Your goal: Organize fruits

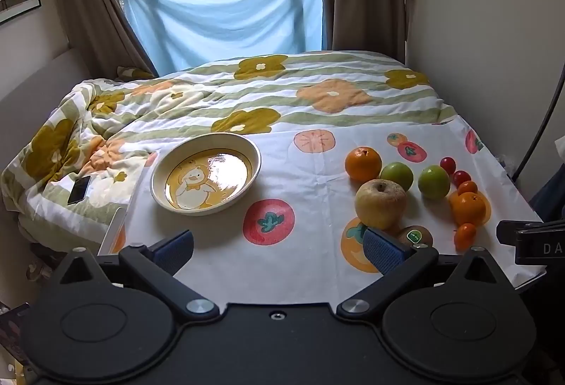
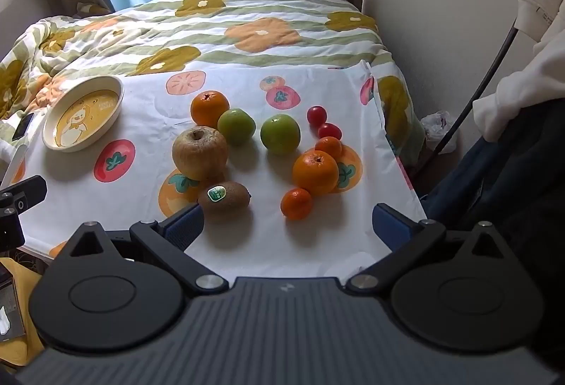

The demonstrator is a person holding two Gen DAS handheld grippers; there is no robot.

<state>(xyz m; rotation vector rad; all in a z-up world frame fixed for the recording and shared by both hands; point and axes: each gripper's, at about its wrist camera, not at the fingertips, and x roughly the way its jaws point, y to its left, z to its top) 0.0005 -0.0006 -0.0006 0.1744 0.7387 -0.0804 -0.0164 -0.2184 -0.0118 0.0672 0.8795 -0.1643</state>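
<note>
Crowding kiwi (image 2: 224, 196): apple (image 2: 200, 152) behind, mandarin (image 2: 296, 203) rt.

Fruits (image 2: 268, 144) clustered right of empty plate (image 2: 83, 113) (duck-printed).

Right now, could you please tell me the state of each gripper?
Left gripper: open, holding nothing.
Right gripper: open, holding nothing.
</note>
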